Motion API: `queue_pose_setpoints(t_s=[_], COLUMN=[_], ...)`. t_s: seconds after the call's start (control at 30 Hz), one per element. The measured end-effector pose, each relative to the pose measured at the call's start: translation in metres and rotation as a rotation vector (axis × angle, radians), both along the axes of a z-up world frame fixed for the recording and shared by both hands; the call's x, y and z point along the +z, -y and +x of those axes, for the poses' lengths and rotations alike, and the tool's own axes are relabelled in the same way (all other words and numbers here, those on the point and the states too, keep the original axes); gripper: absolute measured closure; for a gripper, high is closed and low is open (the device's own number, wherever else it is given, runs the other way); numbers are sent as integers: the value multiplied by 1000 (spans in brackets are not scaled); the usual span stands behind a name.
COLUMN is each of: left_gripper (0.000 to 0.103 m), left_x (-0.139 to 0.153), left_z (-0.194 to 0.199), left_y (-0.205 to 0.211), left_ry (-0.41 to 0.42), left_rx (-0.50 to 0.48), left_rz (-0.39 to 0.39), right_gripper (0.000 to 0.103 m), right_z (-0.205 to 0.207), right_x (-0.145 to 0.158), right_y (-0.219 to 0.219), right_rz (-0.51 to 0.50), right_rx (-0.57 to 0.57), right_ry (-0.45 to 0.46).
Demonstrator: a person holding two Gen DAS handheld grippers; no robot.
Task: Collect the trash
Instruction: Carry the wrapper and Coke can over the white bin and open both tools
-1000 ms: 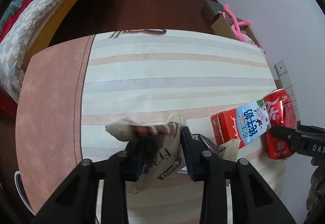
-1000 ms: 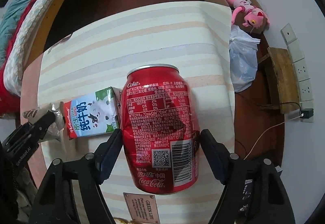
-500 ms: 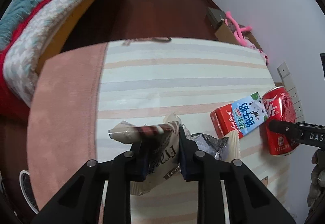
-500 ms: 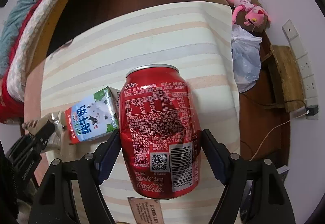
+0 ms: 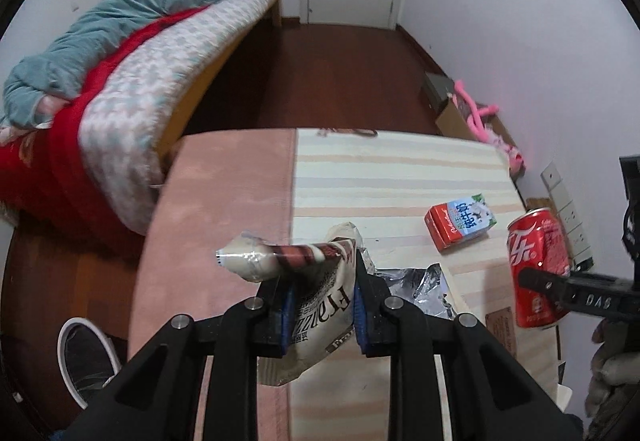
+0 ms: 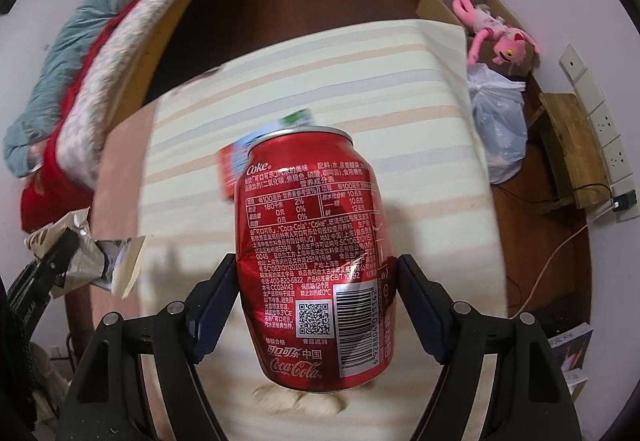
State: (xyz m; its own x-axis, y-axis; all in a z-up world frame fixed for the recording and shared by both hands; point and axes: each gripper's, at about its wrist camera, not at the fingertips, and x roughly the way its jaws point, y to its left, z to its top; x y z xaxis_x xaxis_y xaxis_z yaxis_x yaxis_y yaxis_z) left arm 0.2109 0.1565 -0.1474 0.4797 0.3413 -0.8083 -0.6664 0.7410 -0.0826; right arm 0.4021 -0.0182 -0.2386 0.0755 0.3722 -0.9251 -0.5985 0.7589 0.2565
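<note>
above the striped counter (image 5: pixel 400 177), the left tongs (image 5: pixel 320 305) tilt downward, clamped on a crumpled snack wrapper (image 5: pixel 316 293), while the right tongs (image 6: pixel 316 293) grip a red cola can (image 6: pixel 316 253) clear of the cloth. a milk carton (image 5: pixel 460 221) and foil wrapper (image 5: pixel 416 285) lie between them.

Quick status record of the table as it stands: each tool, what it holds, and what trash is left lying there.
left tool: shut on snack wrapper
right tool: shut on cola can
can: clear of the striped tablecloth
left on table: milk carton, lying flat; silver wrapper
table edge: striped cloth beside pink cloth
</note>
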Motion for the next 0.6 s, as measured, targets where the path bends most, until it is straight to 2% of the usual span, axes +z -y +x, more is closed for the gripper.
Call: queue_pose_setpoints(t_s=[0.3,0.6], left_gripper=[83,83], left_x=[57,83], left_z=[-100,-233], left_y=[-9,-56], left_ry=[95,124], left_rx=[112,273], left_rz=[69,117], right_gripper=[24,24], right_z=[-97,-232], right_x=[60,108], right_y=[-29,-112], right_rz=[112,211], right_rx=[129,334], right_ry=[41,29])
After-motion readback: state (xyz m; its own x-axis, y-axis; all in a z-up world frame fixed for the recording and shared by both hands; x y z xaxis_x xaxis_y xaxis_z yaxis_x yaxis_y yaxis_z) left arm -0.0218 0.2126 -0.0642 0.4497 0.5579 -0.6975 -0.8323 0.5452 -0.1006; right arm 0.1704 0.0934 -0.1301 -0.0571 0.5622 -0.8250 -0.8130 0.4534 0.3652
